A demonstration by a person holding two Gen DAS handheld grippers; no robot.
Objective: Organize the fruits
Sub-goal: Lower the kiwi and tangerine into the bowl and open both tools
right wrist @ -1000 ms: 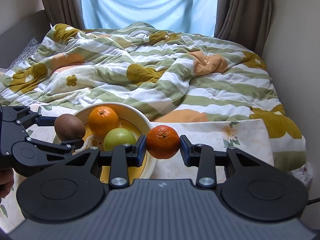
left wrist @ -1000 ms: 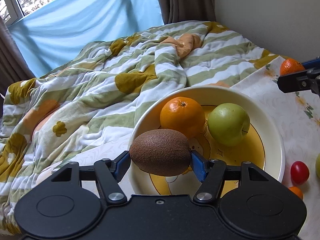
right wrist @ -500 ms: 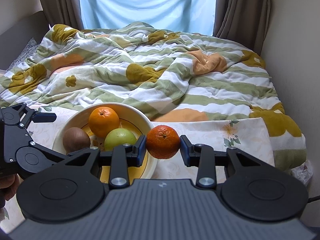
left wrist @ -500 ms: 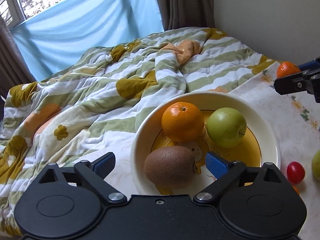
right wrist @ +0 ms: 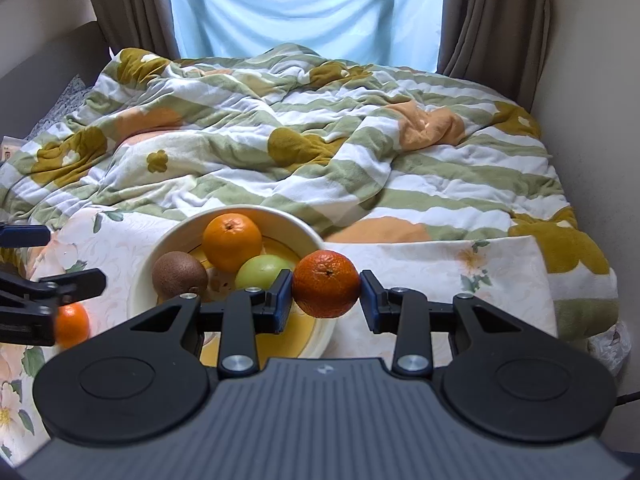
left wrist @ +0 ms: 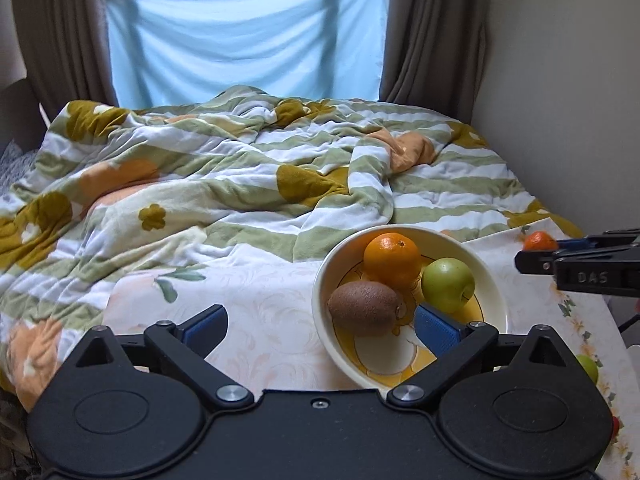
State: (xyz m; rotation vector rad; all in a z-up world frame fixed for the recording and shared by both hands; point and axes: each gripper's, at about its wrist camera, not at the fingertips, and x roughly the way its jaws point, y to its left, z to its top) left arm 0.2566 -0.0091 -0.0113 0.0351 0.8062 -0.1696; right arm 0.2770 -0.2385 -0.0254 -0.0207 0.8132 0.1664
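The bowl (left wrist: 408, 378) is cream outside, yellow inside, and stands on the floral cloth (left wrist: 272, 304) at the near edge of the striped blanket (left wrist: 240, 184). It holds three fruits. The kiwi (left wrist: 366, 309) is brown and fuzzy and lies at the bowl's near left side. The orange (left wrist: 392, 259) sits at the bowl's back, touching the kiwi. The green apple (left wrist: 448, 285) rests at the bowl's right, against the orange.

My left gripper (left wrist: 320, 330) has just been opening; its jaws are spread wide, with no fruit pinched. The kiwi lies free in the bowl beyond the right blue pad.

My right gripper (right wrist: 326, 298) pinches a mandarin (right wrist: 326, 284), dark orange with dimpled skin, just beside the bowl's right rim.
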